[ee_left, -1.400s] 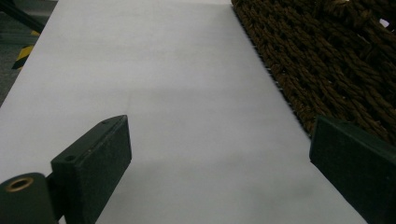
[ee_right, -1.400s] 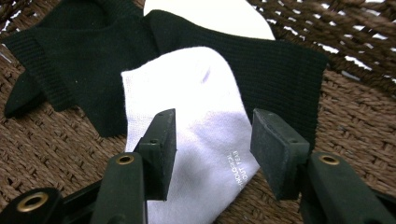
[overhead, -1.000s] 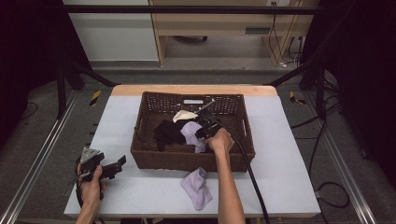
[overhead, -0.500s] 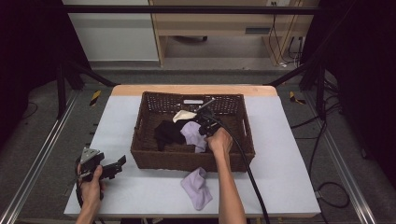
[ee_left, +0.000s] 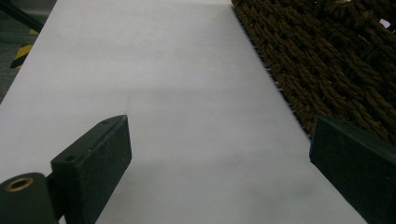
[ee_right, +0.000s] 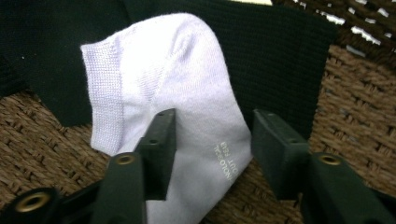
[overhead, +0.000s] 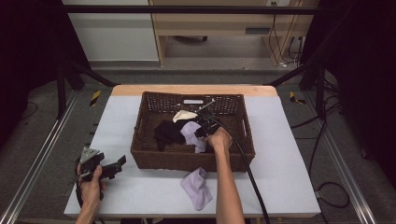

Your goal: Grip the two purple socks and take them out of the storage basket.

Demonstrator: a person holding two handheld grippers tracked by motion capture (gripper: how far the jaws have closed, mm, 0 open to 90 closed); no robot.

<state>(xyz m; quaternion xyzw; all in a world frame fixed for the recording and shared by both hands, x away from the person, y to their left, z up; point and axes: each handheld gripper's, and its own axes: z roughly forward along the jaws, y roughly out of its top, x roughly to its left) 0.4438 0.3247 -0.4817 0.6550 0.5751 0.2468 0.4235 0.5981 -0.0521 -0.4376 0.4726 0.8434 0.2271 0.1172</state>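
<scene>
Reopened just now, right claw stands apart over the lavender sock; left claw gapes empty.

Basket: woven brown wicker, rough twisted strands, matt. Lilac sock inside basket: fine knit cloth, soft, matt, ribbed cuff, small printed lettering. Black sock under it in basket: dense knit cloth, matt. Table beside basket: smooth pale surface, matt. Right gripper pads: dark matt plastic; brass-coloured glossy rivets.
</scene>
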